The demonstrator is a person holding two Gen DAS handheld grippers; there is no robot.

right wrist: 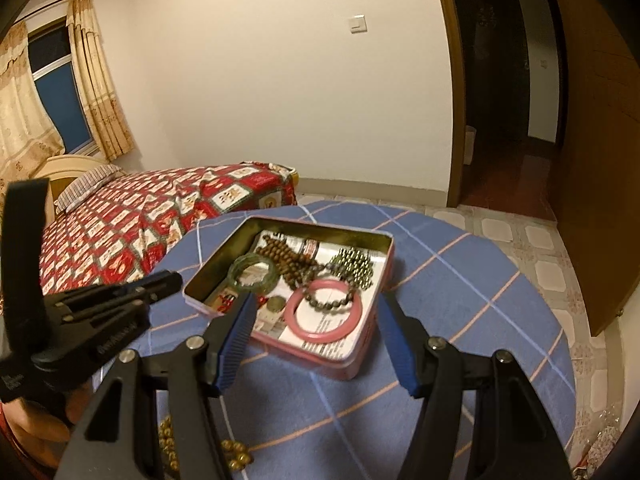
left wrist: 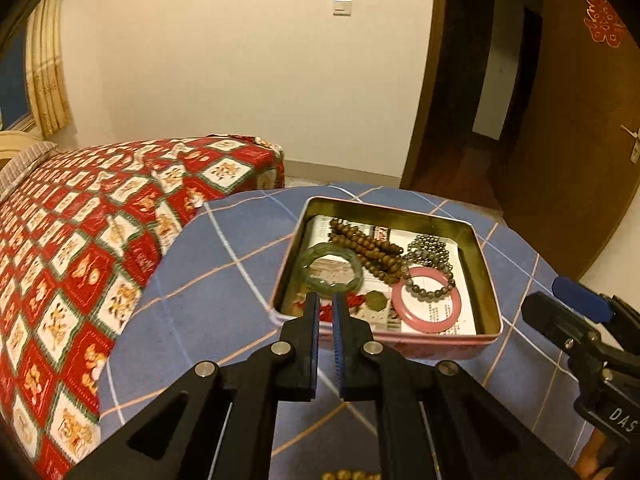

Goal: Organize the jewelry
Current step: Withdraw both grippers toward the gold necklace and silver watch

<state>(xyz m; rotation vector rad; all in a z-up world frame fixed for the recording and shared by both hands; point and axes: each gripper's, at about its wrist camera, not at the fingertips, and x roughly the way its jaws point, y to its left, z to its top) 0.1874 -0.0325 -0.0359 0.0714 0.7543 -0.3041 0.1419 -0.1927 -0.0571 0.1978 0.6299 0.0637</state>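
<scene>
An open pink tin [left wrist: 490,276] [right wrist: 386,264] stands on the round table. Inside lie a green jade bangle [left wrist: 352,260] [right wrist: 272,272], a pink bangle [left wrist: 428,320] [right wrist: 320,330], a brown wooden bead string [left wrist: 368,246] [right wrist: 292,260], a grey bead bracelet [left wrist: 432,290] [right wrist: 332,300] and a pile of metallic beads [left wrist: 430,248] [right wrist: 356,266]. My left gripper [left wrist: 326,300] hovers near the tin's near edge, jaws almost together, holding nothing. My right gripper [right wrist: 316,300] is open and empty, fingers spread either side of the tin's near corner. Golden beads [right wrist: 236,454] [left wrist: 352,475] lie on the table below the grippers.
The table wears a blue checked cloth [left wrist: 224,280] [right wrist: 460,304]. A bed with a red patterned cover [left wrist: 100,220] [right wrist: 140,220] stands to the left. An open doorway [left wrist: 480,100] [right wrist: 500,100] and a wooden door [left wrist: 580,140] are at the right.
</scene>
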